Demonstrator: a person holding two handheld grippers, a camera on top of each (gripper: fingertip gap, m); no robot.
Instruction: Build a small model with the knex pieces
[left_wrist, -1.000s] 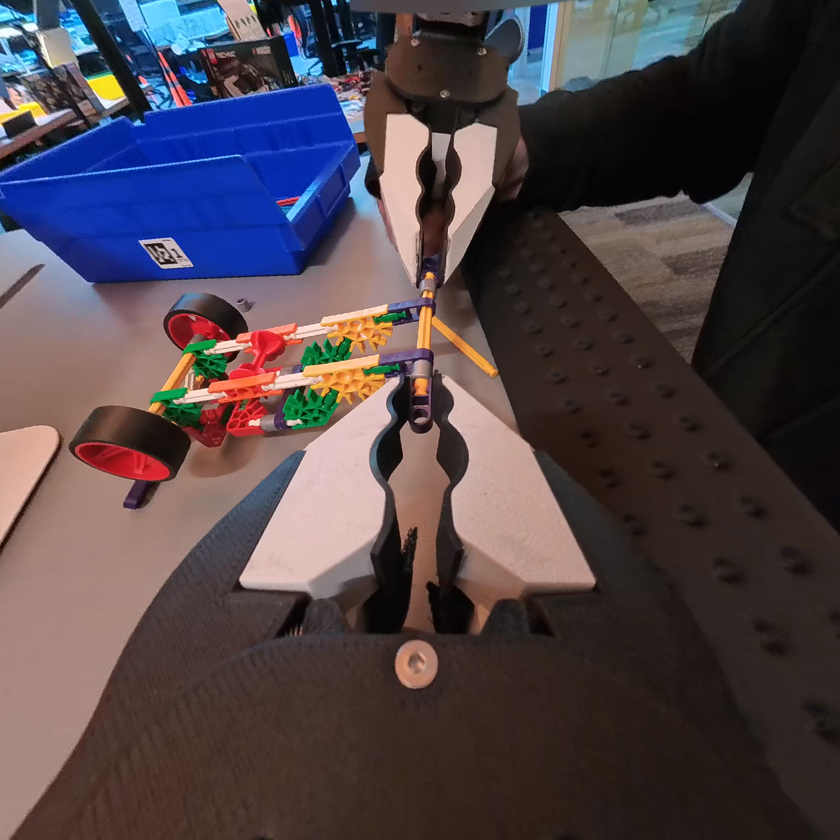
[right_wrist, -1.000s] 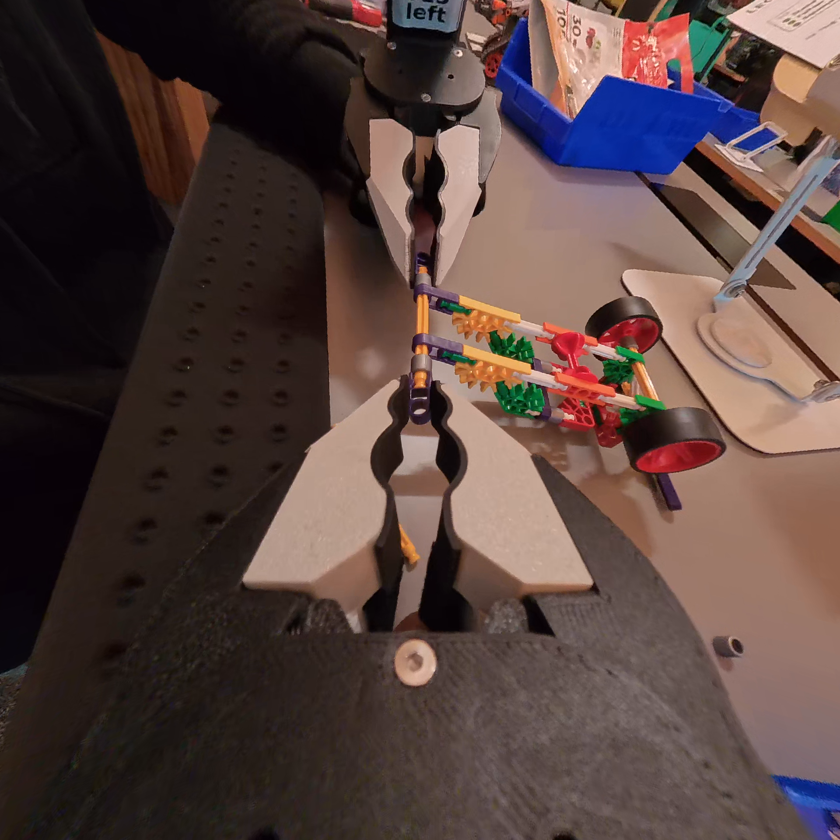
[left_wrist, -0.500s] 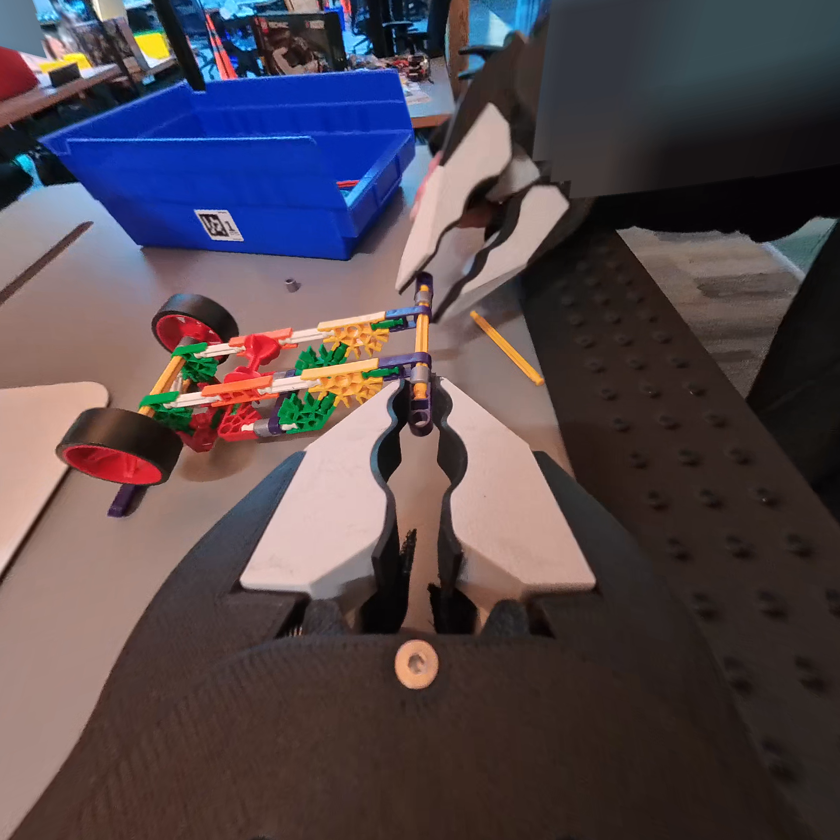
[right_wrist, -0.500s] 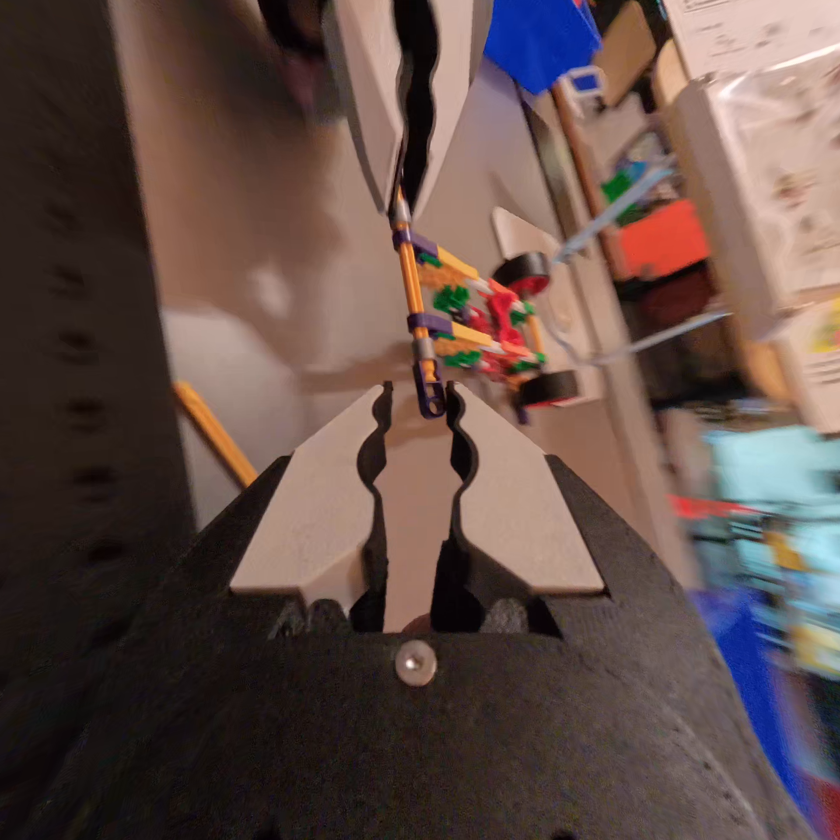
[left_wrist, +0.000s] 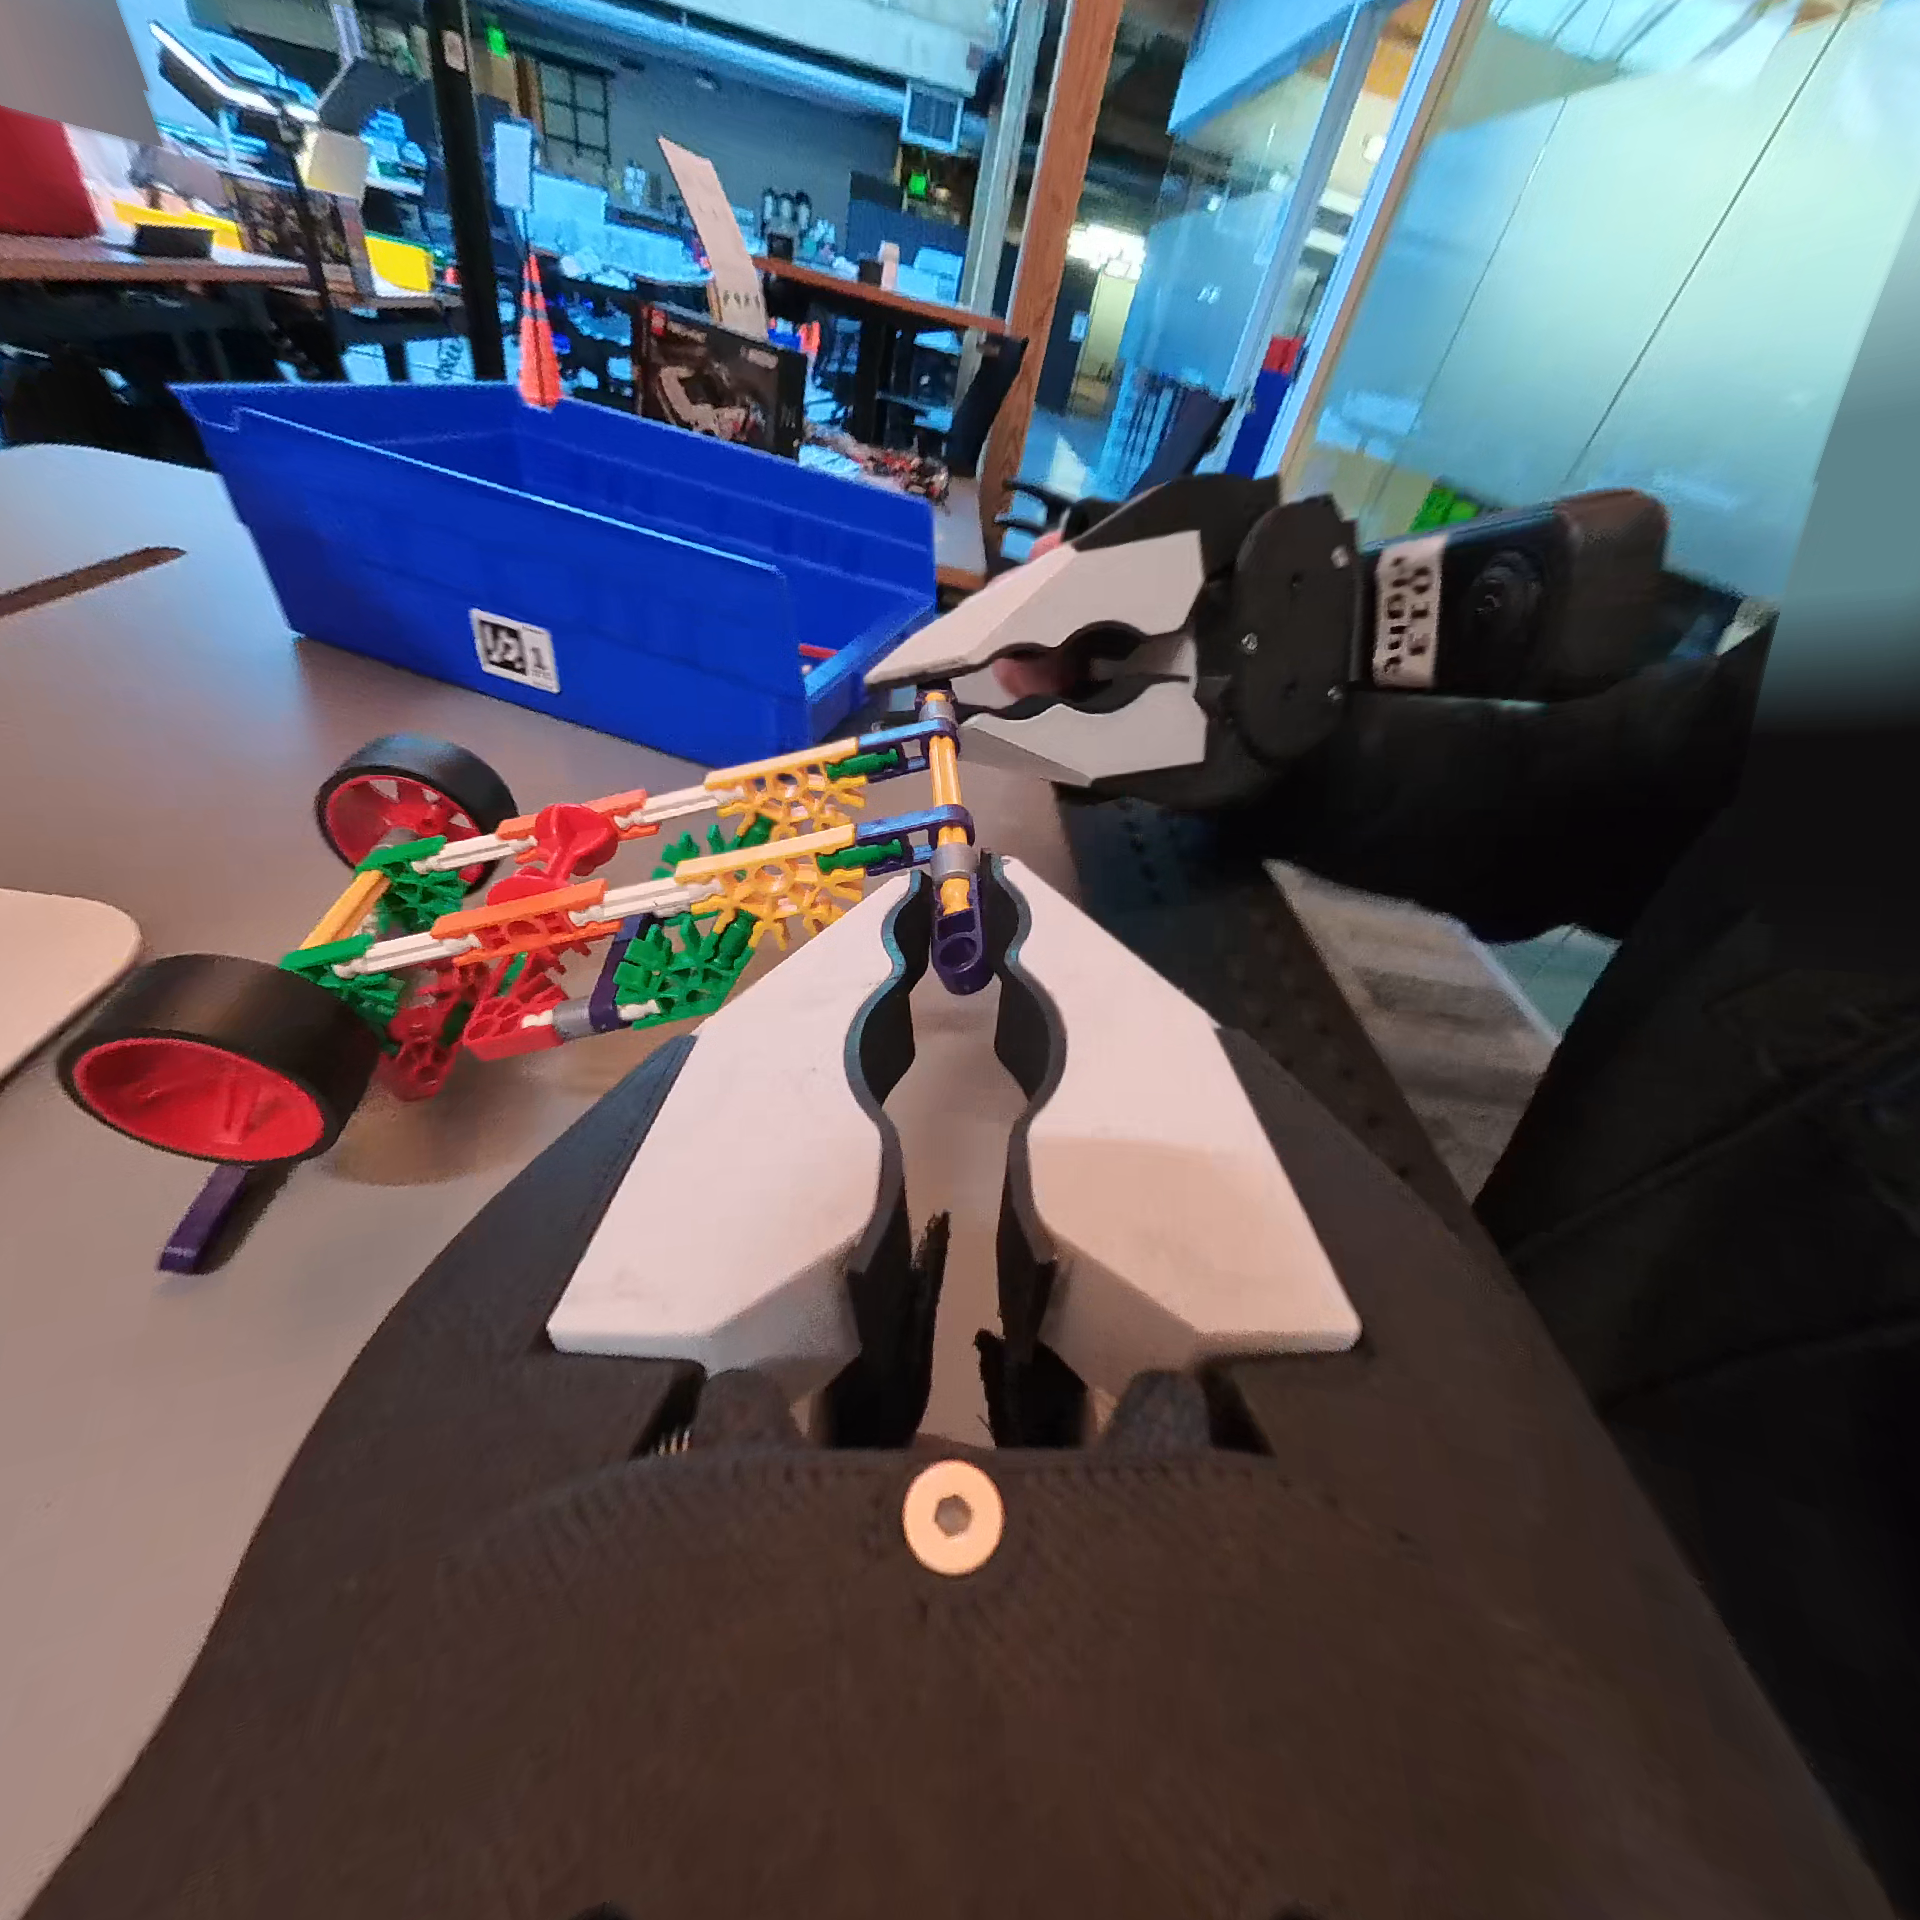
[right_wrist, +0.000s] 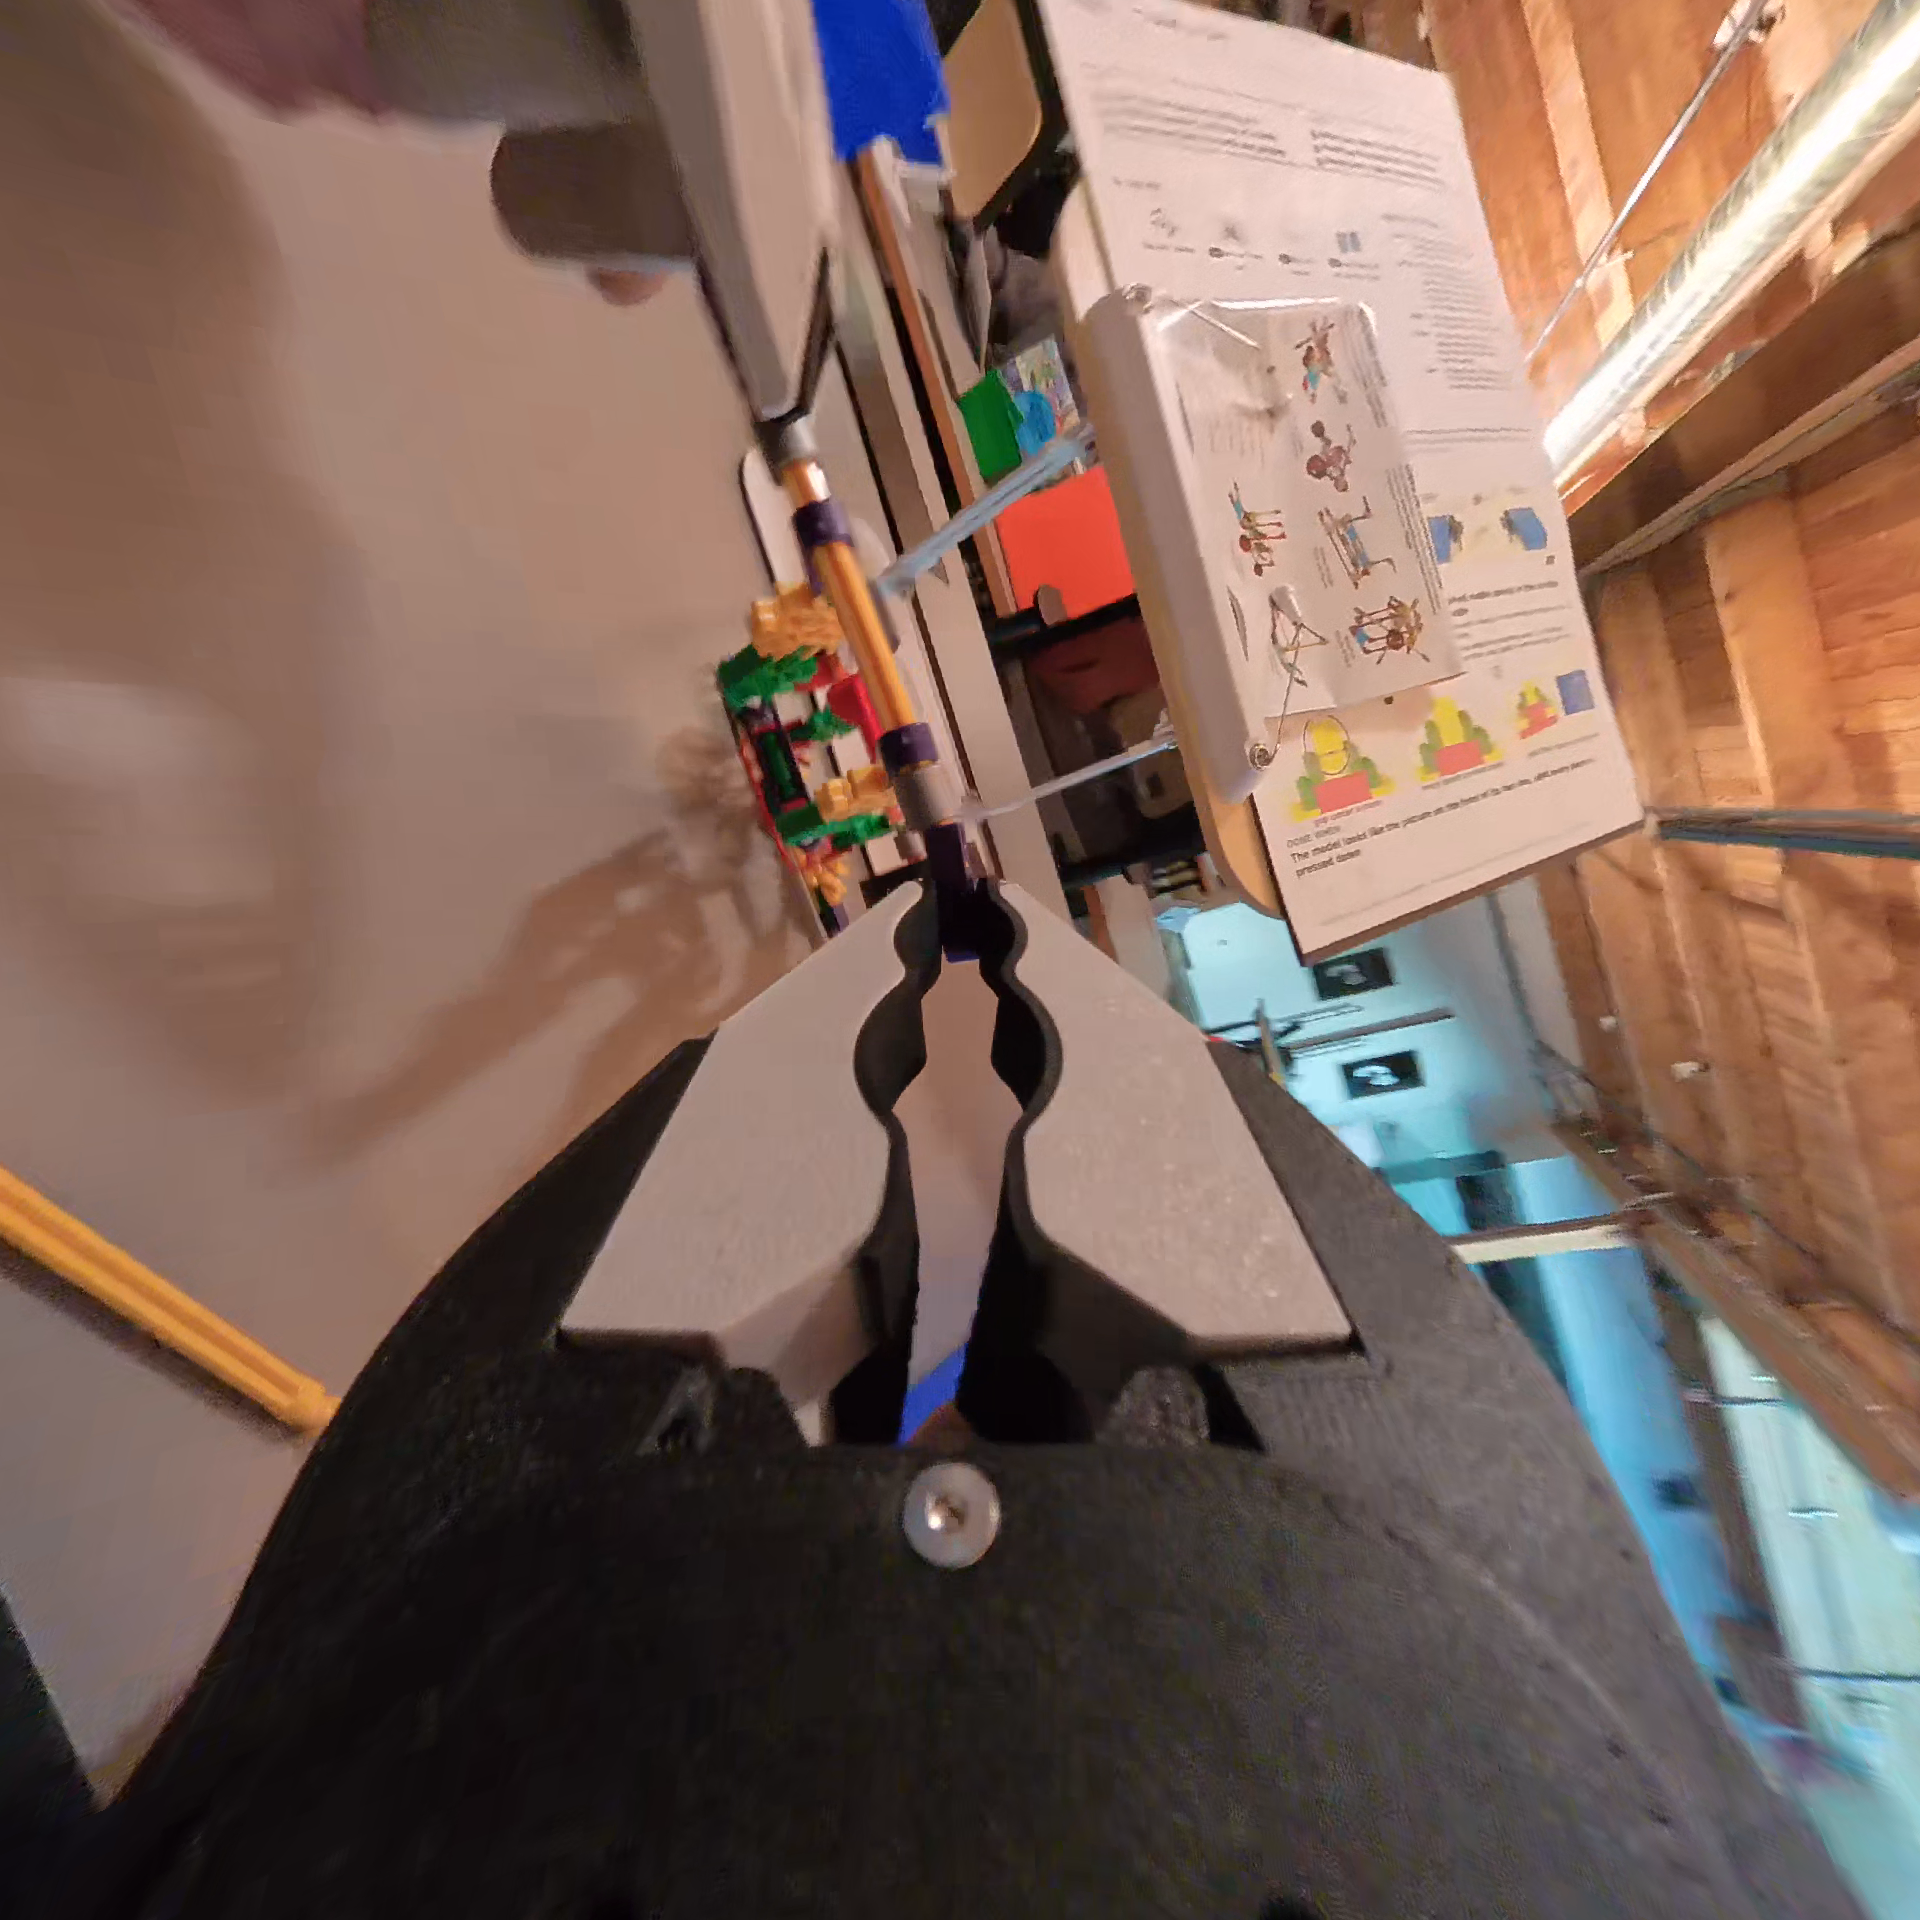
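Note:
A toy car (left_wrist: 582, 894) built of coloured rods and connectors, with two black wheels on red hubs (left_wrist: 208, 1081), rests its wheels on the grey table (left_wrist: 156, 727). My left gripper (left_wrist: 956, 883) is shut on the purple connector (left_wrist: 958, 940) at the near end of the car's yellow front axle (left_wrist: 943, 769). My right gripper (left_wrist: 925, 704), rolled on its side, is shut on the axle's far end. In the right wrist view the right gripper (right_wrist: 961, 904) pinches a purple connector (right_wrist: 954, 862), and the left gripper's finger (right_wrist: 774, 291) holds the other end.
A blue bin (left_wrist: 582, 561) stands behind the car. A black perforated mat (left_wrist: 1247, 935) runs along the table's right edge. A white base plate (left_wrist: 52, 966) lies at the left. A loose yellow rod (right_wrist: 156, 1309) lies on the table. An instruction sheet on a stand (right_wrist: 1351, 520) is beyond. The gap from one gripper's tips to the other's is roughly 8 centimeters. Left tips and right tips are each some 15 centimeters from the loose yellow rod (right_wrist: 156, 1309).
The right gripper has rolled about a quarter turn while holding the axle end. The left wrist camera has dropped lower. Both grippers stay shut on the axle ends.

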